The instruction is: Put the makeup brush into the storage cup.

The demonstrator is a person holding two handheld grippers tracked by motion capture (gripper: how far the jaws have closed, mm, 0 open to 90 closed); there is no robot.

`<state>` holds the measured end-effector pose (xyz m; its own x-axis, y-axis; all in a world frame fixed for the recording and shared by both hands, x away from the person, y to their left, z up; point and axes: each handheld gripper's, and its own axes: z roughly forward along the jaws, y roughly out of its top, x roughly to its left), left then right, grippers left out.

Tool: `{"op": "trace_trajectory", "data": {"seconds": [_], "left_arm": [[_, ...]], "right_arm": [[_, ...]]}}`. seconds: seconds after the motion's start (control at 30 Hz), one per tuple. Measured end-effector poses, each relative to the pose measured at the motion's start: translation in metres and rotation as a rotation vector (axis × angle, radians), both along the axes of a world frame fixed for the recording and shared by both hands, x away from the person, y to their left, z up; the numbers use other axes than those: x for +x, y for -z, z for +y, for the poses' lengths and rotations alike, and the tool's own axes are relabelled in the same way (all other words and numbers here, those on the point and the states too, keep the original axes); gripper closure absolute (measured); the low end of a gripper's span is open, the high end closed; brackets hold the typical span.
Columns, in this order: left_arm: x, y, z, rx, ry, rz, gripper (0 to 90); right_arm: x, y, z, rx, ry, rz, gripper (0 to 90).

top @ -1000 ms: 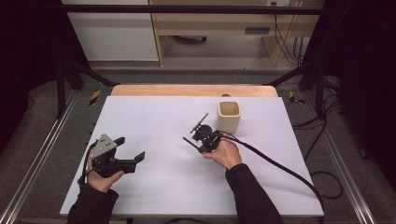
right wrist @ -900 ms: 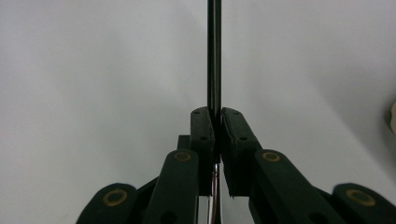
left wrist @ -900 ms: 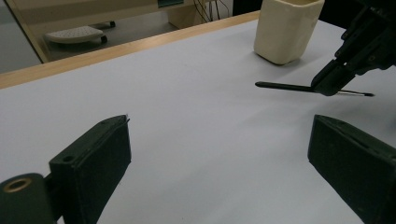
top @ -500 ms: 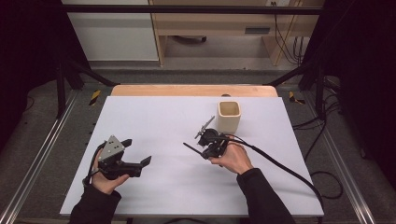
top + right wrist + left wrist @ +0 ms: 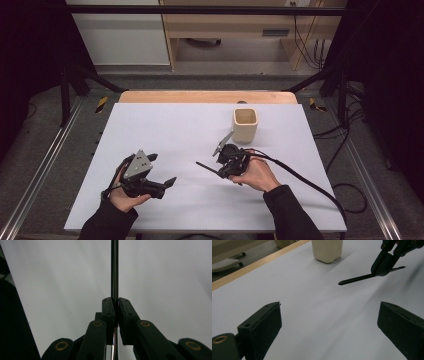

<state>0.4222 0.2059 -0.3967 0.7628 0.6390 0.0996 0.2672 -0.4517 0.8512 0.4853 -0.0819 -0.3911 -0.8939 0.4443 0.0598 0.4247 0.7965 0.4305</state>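
Note:
My right gripper is shut on a thin black stick and holds it just above the white table, with the long end pointing left. In the right gripper view the stick runs straight up from between the shut jaws of my right gripper. My left gripper stands open at the near left with nothing between its jaws. The left gripper view looks past my left gripper to the stick and the right gripper. A cream cup stands upright behind the right gripper.
The white table top ends in a wooden strip at its far edge. The right gripper's black cable trails off to the near right. The cream cup stands close to the far edge.
My left gripper has shifted right and turned toward the middle of the table. My right gripper has drifted slightly nearer with the stick still in it.

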Motion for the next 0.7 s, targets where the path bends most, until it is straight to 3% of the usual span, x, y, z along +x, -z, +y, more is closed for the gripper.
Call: {"op": "trace_trajectory", "data": {"seconds": [0.23,0.43,0.7], "left_arm": [[0.001,-0.002,-0.017,0.069,0.066,-0.008,5.1],[0.001,-0.005,-0.031,0.163,0.112,-0.027,5.2],[0.001,-0.008,-0.050,0.232,0.162,-0.043,5.4]], "right_arm": [[-0.001,-0.007,-0.003,0.027,-0.018,-0.005,84.1],[-0.002,-0.012,-0.005,0.036,-0.032,-0.005,84.1],[-0.005,-0.015,-0.005,0.041,-0.062,0.002,84.1]]}}
